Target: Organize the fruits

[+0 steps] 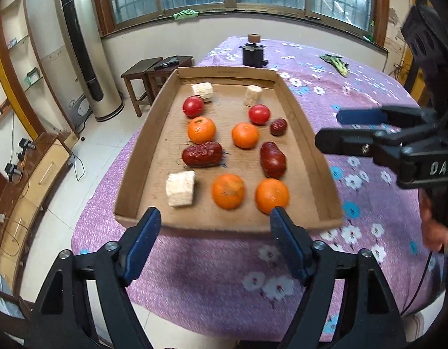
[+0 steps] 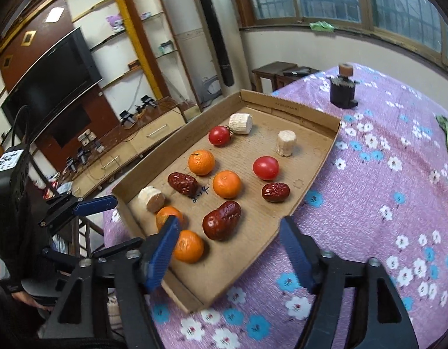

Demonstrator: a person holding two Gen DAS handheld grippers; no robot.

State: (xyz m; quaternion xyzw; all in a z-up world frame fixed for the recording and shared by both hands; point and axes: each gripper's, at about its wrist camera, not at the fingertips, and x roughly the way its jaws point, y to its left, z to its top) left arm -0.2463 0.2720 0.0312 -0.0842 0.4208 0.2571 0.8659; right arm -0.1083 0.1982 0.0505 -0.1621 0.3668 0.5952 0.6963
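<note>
Centre frame, cardboard tray (image 1: 305, 133): four oranges (image 1: 201, 130), three jujubes (image 1: 202, 154), two tomatoes (image 1: 193, 106), three corn pieces (image 1: 180, 188). Left gripper (image 1: 215, 247) fingers released, empty. Right gripper (image 2: 229, 250) likewise.

White raised letters "DAS" stand on the black body of the right gripper (image 1: 354, 129) in the left wrist view; the frame edge cuts the word off there. Blue handwriting on the floor of the cardboard tray (image 2: 285, 212) seems to read "2.14", beside a date (image 2: 182, 183). A faint line of small print runs along the tray's far wall, too small to read. A white label on the black box (image 2: 9, 180) at the left edge is blurred.
</note>
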